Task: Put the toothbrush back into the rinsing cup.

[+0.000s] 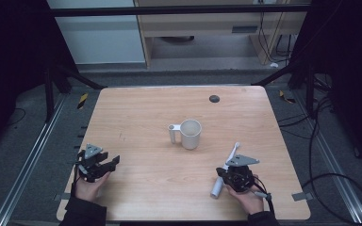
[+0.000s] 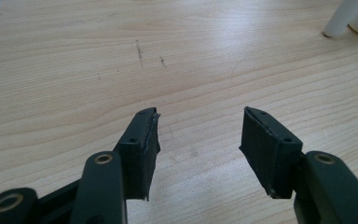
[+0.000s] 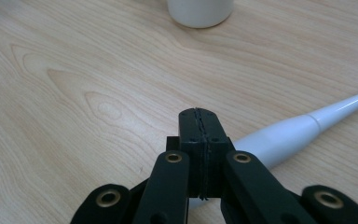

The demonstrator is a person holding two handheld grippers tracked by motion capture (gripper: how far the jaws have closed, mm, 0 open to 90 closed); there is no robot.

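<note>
Right gripper, jaws pressed together, sits over the white plastic electric toothbrush lying near-right of the white mug; left gripper spread.

Pale wood-grain table w/ matt finish, smooth white plastic toothbrush, glossy white mug

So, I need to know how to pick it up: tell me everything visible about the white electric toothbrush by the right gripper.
The electric toothbrush is white, smooth, plastic-looking, with a thick handle tapering to a thin neck and a small head. It lies flat on the wooden table, handle toward the person, head pointing toward the table's far side, near the mug but apart from it. The right gripper, jaws shut on nothing, sits over its middle; contact cannot be told.
</note>
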